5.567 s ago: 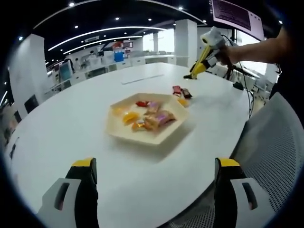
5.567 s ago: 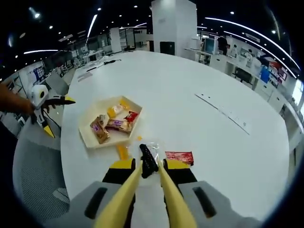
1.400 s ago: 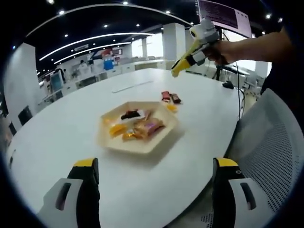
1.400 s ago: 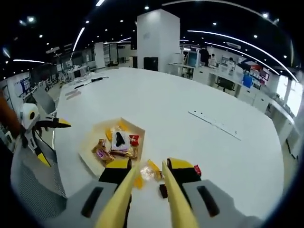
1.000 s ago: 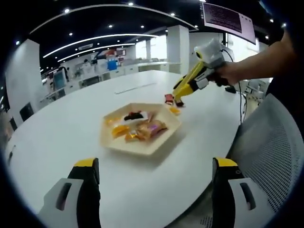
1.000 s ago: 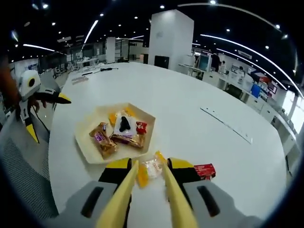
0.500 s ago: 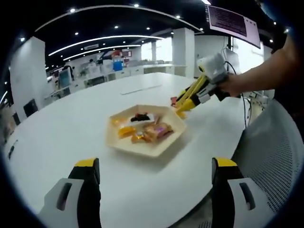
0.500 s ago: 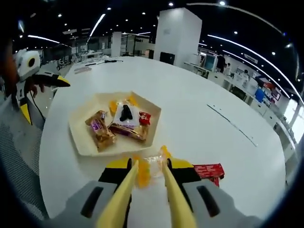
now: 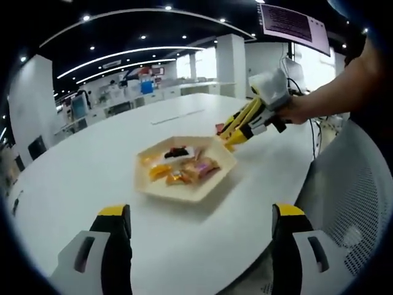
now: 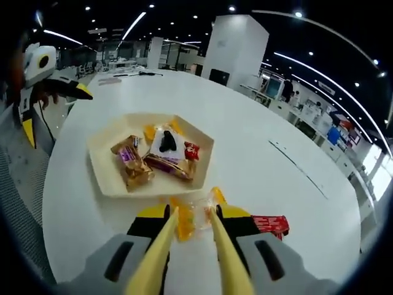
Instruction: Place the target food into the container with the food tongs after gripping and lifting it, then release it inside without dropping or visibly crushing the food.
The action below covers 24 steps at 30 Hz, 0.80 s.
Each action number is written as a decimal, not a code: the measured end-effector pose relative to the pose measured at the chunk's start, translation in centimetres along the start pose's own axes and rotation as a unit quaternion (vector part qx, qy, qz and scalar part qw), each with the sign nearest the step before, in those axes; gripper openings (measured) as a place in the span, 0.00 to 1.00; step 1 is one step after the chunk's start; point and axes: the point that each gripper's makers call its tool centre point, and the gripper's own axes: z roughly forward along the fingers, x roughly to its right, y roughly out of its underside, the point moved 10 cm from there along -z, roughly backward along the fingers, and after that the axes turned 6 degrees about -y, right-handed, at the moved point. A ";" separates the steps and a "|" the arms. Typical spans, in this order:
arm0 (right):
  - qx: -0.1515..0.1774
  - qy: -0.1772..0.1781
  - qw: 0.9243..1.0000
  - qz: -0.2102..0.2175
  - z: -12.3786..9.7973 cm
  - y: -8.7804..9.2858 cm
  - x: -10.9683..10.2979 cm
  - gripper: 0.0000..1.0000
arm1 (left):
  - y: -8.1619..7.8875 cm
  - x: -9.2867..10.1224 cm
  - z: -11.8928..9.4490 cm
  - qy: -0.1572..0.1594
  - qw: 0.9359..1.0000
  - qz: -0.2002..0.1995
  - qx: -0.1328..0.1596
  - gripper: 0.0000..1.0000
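Observation:
A cream hexagonal tray (image 10: pixel 104 161) holds several wrapped snacks, among them a brown bar (image 10: pixel 130 167) and a white pack with a dark piece (image 10: pixel 163 142). Just off the tray's near edge lies a clear-and-orange wrapped candy (image 10: pixel 195 216) on the white table (image 10: pixel 258 147). My right gripper (image 10: pixel 193 212) carries yellow tongs whose tips straddle that candy without visibly squeezing it. In the left gripper view the tray (image 9: pixel 212 183) sits mid-table, with the right gripper (image 9: pixel 228 140) and its tongs reaching down at the tray's right corner. My left gripper (image 9: pixel 201 212) hangs open over the table's near edge, holding nothing.
A red wrapped bar (image 10: pixel 270 224) lies right of the candy. A mesh chair back (image 9: pixel 350 209) stands to the right of the table. The person's arm (image 9: pixel 331 92) holds the right gripper. Desks and pillars fill the room behind.
The tong tips have shifted slightly closer to the tray's corner, with the candy still between them. The left gripper has stayed open and still.

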 end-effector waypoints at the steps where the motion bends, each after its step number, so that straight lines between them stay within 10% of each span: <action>1: -0.001 0.000 1.000 0.002 0.1 0.0 0.0 0.29 | 0.0 0.0 0.0 -0.001 1.000 0.003 0.000 0.91; 18: -0.023 0.012 0.998 -0.052 0.5 0.0 -0.6 0.29 | 0.1 -0.1 0.2 -0.001 1.000 -0.004 -0.007 0.92; 24: -0.023 0.024 0.999 -0.004 0.3 -0.2 -0.3 0.26 | 0.1 0.0 0.1 0.002 1.000 0.002 -0.010 0.92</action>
